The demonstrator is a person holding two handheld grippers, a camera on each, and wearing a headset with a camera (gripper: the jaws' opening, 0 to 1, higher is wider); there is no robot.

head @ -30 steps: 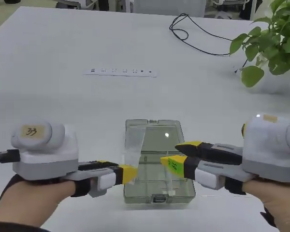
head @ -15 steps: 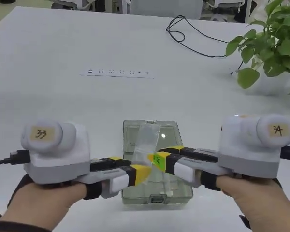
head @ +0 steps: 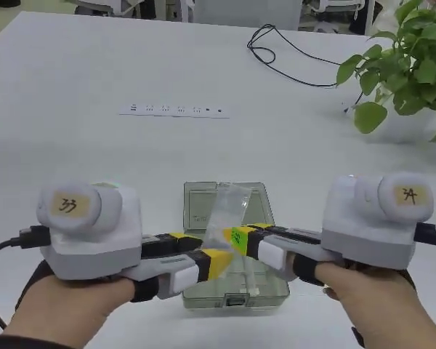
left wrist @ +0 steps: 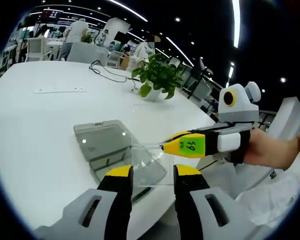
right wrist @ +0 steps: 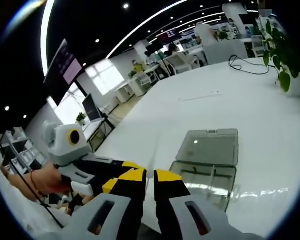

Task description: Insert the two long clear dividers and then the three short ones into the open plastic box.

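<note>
We hold clear divider (head: 227, 207) tilted over open plastic box (head: 272, 291), near edge of bench (head: 94, 153) | left gripper (left wrist: 154, 171) jaws apart, spanning it | right gripper (right wrist: 150, 175) nearly closed on its side | risk: our two pulls twist it, missing slots

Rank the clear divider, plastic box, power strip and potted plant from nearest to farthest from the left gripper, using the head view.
From the left gripper:
1. clear divider, right at its jaws.
2. plastic box, just below and beyond the tips.
3. power strip, mid-table, straight ahead.
4. potted plant, far right corner.
</note>
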